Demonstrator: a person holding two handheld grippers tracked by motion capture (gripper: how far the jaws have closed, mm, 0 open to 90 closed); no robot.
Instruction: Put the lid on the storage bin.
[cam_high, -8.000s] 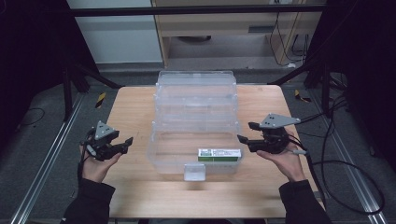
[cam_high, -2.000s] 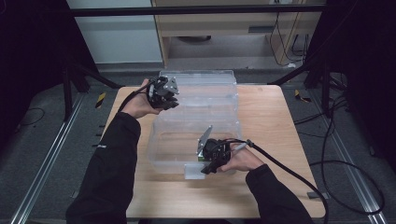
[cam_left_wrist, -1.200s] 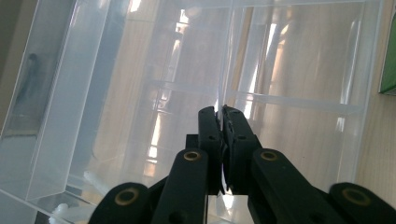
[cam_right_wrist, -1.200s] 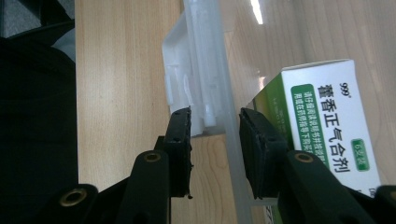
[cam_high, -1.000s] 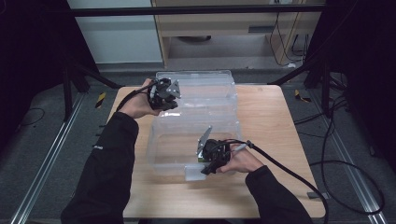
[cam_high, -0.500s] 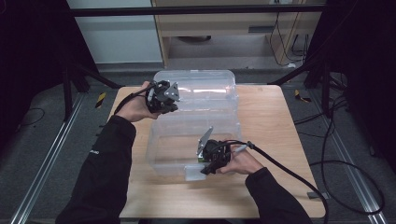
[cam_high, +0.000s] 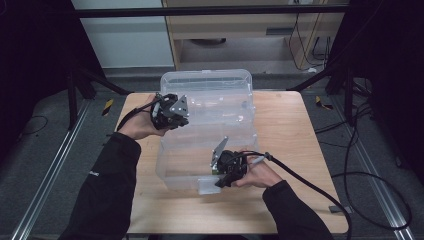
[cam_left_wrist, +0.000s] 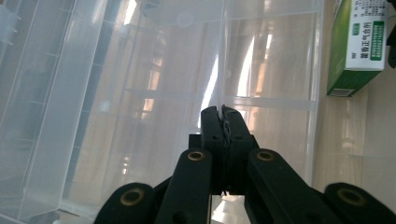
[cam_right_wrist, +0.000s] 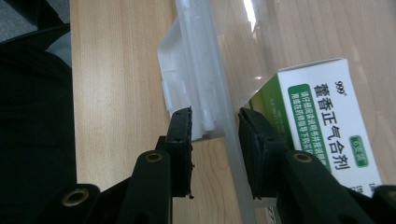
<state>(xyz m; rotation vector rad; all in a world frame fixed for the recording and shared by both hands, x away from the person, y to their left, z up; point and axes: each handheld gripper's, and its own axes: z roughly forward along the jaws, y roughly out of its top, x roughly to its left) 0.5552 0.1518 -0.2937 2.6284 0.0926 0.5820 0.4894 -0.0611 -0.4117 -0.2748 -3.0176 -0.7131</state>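
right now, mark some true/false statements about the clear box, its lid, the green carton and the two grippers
1. The left gripper is shut on the clear lid. True.
2. The green and white carton lies on the bare table outside the box. False: it lies inside the clear box.
3. The right gripper straddles the box's near wall by the latch. True.
4. The lid lies flat and closed on the box. False: it stands raised at the far side.
5. The table is metal. False: it is wood.
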